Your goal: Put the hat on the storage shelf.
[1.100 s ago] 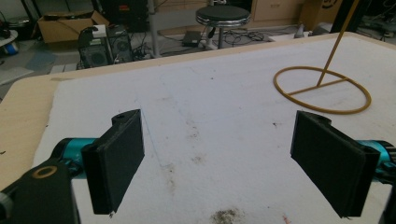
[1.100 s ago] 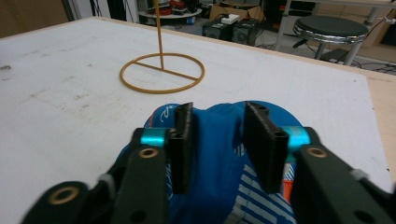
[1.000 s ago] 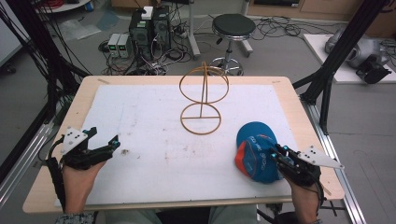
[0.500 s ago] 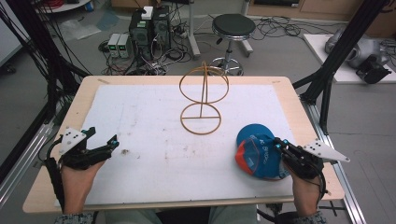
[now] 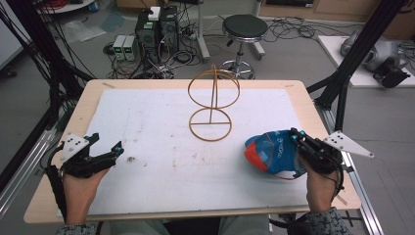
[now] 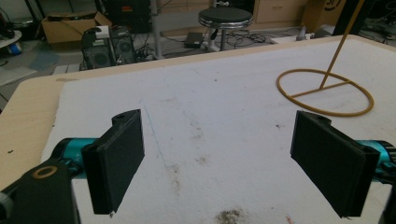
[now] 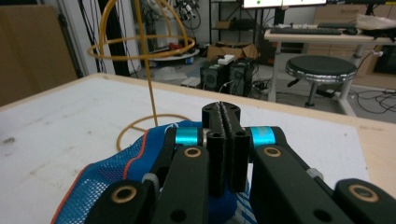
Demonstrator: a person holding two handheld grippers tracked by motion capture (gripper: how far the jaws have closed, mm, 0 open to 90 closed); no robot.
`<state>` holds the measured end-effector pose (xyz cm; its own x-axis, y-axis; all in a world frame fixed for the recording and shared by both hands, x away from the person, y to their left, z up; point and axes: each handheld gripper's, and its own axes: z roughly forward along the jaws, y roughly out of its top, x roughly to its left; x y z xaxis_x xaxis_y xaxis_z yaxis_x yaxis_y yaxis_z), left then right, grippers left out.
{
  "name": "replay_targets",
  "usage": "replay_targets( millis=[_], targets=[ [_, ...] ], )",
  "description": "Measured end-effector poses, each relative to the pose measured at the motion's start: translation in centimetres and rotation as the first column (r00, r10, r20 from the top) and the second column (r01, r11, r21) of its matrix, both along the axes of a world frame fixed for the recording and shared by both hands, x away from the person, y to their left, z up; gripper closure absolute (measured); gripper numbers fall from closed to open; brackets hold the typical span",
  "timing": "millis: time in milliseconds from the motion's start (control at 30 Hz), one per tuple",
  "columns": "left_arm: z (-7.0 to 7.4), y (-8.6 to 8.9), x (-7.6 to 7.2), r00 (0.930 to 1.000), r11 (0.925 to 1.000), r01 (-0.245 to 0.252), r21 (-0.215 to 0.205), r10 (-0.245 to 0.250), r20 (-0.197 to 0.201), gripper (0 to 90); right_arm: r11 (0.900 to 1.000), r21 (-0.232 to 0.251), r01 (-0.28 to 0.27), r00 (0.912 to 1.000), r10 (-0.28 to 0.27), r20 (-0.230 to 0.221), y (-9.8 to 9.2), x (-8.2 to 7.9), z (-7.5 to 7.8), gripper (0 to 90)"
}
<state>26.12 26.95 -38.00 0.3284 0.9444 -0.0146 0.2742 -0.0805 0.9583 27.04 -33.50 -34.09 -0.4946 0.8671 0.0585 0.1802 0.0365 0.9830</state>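
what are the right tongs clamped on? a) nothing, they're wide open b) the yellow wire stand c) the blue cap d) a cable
c: in the right gripper view the right tongs are pinched together over the fabric of the blue cap, while the yellow wire stand stands apart on the table.

The blue cap (image 5: 272, 152) bears white lettering on its side, too small to read.
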Motion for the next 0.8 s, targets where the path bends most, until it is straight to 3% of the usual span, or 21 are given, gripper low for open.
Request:
replay_targets(
  millis=[300,800],
  targets=[
    [0.1,0.1,0.0,1.0,1.0,0.0,-0.002,0.0,0.003,17.7,0.999,0.033,0.008,0.9982,-0.01,0.059,-0.3,1.4,2.9,89.2],
    [0.2,0.3,-0.1,1.0,1.0,0.0,-0.006,0.0,0.005,17.9,0.999,0.009,0.039,0.9903,-0.039,0.133,-0.3,4.3,7.1,89.2]
  ],
)
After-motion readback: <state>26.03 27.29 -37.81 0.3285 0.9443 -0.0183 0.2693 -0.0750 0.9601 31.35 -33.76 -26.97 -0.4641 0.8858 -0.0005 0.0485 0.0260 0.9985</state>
